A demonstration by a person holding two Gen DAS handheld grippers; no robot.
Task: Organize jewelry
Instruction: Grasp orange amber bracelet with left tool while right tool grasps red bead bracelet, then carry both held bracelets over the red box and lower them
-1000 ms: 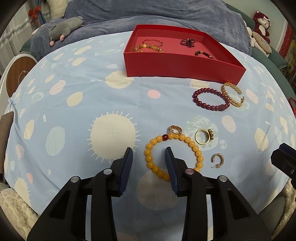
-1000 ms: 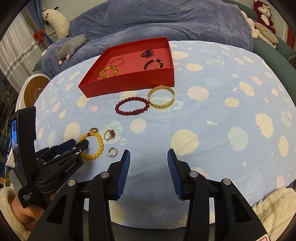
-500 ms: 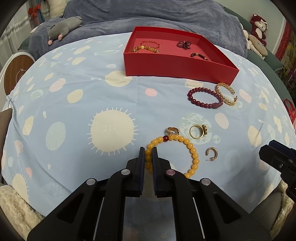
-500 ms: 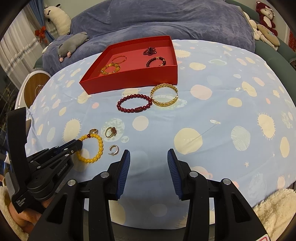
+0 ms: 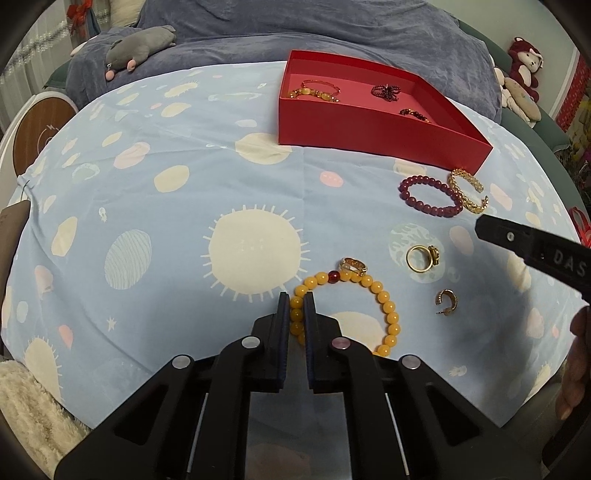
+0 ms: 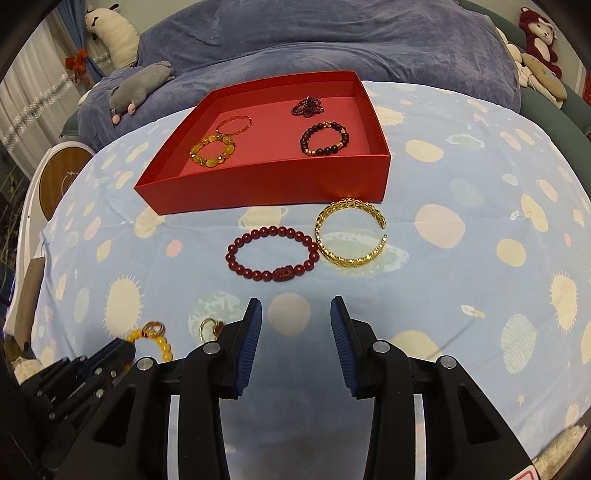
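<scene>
My left gripper [image 5: 297,308] is shut on the left side of a yellow bead bracelet [image 5: 384,302] that lies on the blue sheet. A gold band [image 5: 353,266], a gold ring with a stone [image 5: 421,258] and a hoop earring [image 5: 447,301] lie beside it. A dark red bead bracelet [image 6: 272,254] and a gold cuff [image 6: 350,232] lie in front of the red box [image 6: 266,192], which holds several bracelets. My right gripper [image 6: 295,314] is open and empty, just short of the red bracelet.
The blue patterned sheet [image 5: 147,221] covers a round surface with a dark blue blanket [image 6: 332,40] behind. A grey plush toy [image 5: 136,48] lies at the back left and stuffed monkeys [image 6: 539,33] at the back right.
My left gripper closed on the yellow bracelet's left side. My right gripper moved forward and left toward the red bracelet and gold cuff, still open.
</scene>
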